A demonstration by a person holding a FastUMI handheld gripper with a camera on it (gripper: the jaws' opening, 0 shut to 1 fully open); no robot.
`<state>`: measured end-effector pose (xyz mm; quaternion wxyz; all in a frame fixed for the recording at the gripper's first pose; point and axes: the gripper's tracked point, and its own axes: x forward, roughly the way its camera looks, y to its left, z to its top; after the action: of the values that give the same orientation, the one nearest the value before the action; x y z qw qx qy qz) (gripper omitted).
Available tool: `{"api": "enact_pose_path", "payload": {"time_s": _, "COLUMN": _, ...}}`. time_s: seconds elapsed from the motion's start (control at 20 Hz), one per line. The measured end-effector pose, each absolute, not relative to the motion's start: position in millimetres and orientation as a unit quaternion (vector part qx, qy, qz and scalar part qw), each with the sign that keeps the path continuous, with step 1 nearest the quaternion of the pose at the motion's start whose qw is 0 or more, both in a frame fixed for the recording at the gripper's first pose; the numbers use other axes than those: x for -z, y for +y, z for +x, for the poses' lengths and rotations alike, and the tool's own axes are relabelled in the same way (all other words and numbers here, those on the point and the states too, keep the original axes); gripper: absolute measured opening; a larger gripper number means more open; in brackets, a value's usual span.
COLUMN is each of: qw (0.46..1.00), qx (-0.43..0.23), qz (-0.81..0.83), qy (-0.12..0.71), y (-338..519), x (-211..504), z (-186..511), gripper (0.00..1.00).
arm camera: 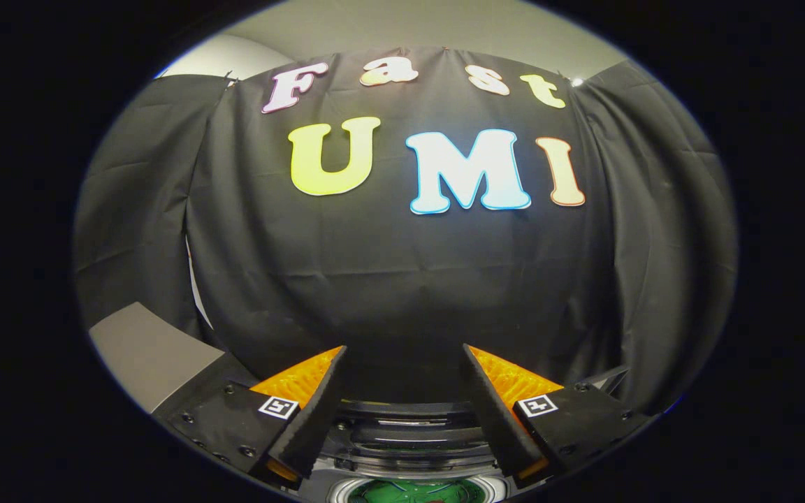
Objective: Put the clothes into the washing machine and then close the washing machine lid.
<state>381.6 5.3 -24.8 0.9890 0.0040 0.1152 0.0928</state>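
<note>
Below, gripper (402,398) fingers spread wide, empty, over the washing machine's (406,436) glossy round rim, green fabric (413,491) inside.

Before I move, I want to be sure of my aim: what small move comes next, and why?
Probably tip the gripper downward. Its jaws stand open with nothing between them and look level at the booth's black cloth wall, while the washing machine's dark rim and something green inside it lie low between them.

Black cloth wall (402,279) draped in folds ahead; pale ceiling (416,28) above; grey panel (144,353) low at left.
</note>
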Motion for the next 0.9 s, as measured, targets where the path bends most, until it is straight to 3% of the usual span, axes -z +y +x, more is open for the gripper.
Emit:
{"api": "enact_pose_path", "payload": {"time_s": 0.15, "qw": 0.986, "qx": -0.084, "qz": 0.014, "qy": 0.145, "y": 2, "x": 44, "z": 384, "gripper": 0.98}}
{"api": "enact_pose_path", "payload": {"time_s": 0.9, "qw": 0.991, "qx": -0.092, "qz": 0.006, "qy": 0.096, "y": -5, "x": 39, "z": 327, "gripper": 0.98}}
